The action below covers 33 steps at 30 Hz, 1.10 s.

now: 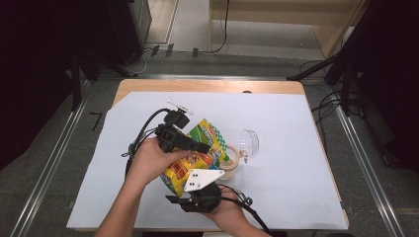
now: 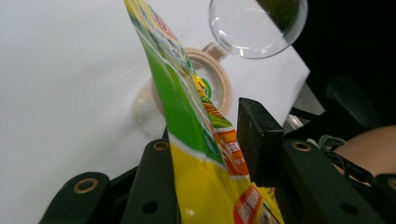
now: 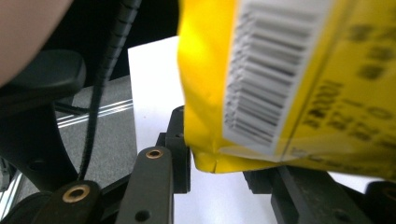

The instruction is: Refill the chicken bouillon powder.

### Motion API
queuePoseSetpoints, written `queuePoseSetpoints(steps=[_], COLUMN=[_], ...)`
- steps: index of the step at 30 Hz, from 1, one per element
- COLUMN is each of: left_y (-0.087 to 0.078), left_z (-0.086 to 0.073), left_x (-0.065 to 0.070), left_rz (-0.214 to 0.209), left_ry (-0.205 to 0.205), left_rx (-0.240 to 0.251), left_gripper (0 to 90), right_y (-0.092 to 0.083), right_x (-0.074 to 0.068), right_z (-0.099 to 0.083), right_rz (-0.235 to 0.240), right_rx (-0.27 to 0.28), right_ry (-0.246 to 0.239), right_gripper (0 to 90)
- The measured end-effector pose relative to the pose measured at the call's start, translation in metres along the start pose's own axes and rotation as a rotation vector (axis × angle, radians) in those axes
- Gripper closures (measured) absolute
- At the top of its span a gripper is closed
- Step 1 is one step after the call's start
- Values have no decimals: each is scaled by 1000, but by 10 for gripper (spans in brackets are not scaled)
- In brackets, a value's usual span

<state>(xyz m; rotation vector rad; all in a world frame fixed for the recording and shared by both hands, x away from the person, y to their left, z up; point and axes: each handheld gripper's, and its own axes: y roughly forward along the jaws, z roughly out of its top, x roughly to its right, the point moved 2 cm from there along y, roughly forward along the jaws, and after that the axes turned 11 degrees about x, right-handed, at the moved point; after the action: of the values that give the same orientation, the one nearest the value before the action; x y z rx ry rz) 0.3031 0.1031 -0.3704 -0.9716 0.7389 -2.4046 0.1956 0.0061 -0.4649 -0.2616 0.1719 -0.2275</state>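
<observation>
Left gripper (image 1: 197, 146), frame centre: pouch (image 2: 196, 154) is flanked by the jaws, contact unclear. Right gripper (image 1: 190, 190), lower centre: pouch bottom edge sits between parted jaws. Pouch mouth is best kept over the beige jar (image 1: 231, 163), tilted slowly, lid (image 1: 249, 142) kept clear.

Snack bag (image 1: 197, 153) and beige jar (image 1: 230, 163) crowd table centre, white sheet (image 1: 286, 163) open rightward
</observation>
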Motion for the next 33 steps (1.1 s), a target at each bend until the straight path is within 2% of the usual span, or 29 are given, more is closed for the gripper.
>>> queuePoseSetpoints(steps=[7,14,17,21,24,33], left_y=[-1,1,1,1,2,4], left_z=[6,11,12,13,14,14], left_x=[-7,-4,-6,-6,-4,9], left_rz=[-40,-27,-24,-19,-7,-1], left_ry=[-45,-26,-27,-22,-9,36], left_rx=[24,23,25,29,41,39], left_gripper=[655,646,647,642,641,704], right_y=[-1,1,2,2,0,0], right_x=[7,11,14,15,18,19], right_z=[9,11,13,12,12,9], right_rz=[-3,-22,-27,-26,-37,-34], right_rx=[1,9,7,3,-3,-4], right_ry=[11,38,35,47,21,63], right_gripper=[696,695,691,646,676,690])
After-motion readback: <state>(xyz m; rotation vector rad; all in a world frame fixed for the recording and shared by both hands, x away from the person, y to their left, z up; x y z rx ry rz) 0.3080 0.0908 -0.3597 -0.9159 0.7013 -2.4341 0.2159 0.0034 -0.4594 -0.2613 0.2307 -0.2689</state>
